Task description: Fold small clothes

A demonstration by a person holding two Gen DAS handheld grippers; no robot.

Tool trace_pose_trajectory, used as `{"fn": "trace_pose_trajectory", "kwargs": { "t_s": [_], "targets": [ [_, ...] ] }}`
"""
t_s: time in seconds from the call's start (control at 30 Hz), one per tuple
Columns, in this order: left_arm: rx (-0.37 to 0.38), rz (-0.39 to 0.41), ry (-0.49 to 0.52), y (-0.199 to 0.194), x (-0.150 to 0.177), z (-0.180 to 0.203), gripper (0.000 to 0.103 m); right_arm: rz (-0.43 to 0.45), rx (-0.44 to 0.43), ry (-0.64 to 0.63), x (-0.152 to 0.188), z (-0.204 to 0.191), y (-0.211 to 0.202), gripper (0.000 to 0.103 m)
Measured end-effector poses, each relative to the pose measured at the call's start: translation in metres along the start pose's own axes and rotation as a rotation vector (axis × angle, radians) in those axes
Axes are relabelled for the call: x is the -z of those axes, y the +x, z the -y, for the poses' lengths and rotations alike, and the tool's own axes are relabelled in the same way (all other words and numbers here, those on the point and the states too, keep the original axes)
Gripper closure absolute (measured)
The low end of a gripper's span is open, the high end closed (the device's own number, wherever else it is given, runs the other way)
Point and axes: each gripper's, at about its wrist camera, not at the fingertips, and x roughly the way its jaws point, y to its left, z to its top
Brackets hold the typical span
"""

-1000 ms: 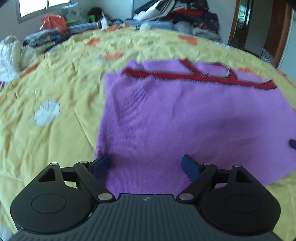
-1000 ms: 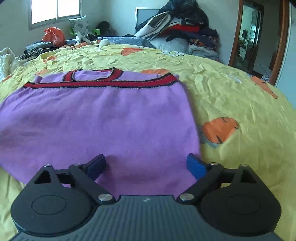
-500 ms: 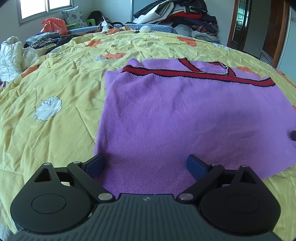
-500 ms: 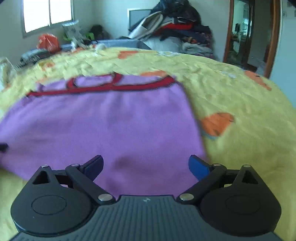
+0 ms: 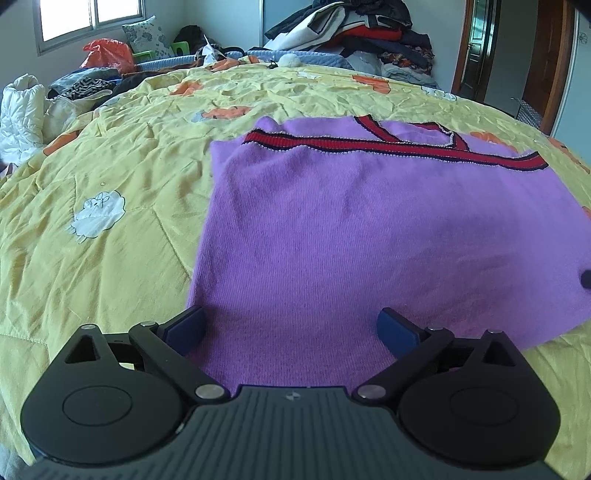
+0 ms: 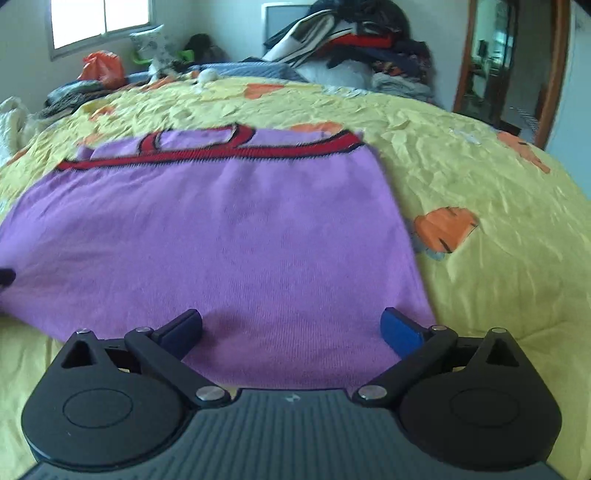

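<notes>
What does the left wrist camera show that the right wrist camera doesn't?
Left wrist only: the purple garment's left edge, a white sheep print on the yellow bedspread, and the left gripper, its jaws opening over the near hem, gripping nothing.

Right wrist only: the garment's right edge, an orange print, and the right gripper, jaws open above the hem.

Both: the red trim along the far edge and the clothes pile.

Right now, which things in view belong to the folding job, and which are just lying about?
Job:
- purple sweater with red trim, flat on the yellow bedspread
- left gripper, jaws opening, nothing pinched
- right gripper, open

Lying about:
- clothes pile
- orange bag
- white padded bundle
</notes>
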Motion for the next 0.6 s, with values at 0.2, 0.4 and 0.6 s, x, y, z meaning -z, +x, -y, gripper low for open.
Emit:
{"fn": "trace_pose_trajectory", "kwargs": {
  "t_s": [0.2, 0.4, 0.6],
  "targets": [
    [0.027, -0.010, -0.024, -0.007, -0.001, -0.003, 0.007, 0.008, 0.007, -0.013, 0.000, -0.009, 0.014, 0.000],
    [0.058, 0.076, 0.010, -0.036, -0.023, 0.025, 0.004, 0.011, 0.008, -0.002, 0.001, -0.008, 0.014, 0.000],
    [0.083, -0.031, -0.009, 0.002, -0.030, 0.053, 0.006, -0.005, 0.018, 0.002, -0.001, -0.010, 0.016, 0.000]
  ]
}}
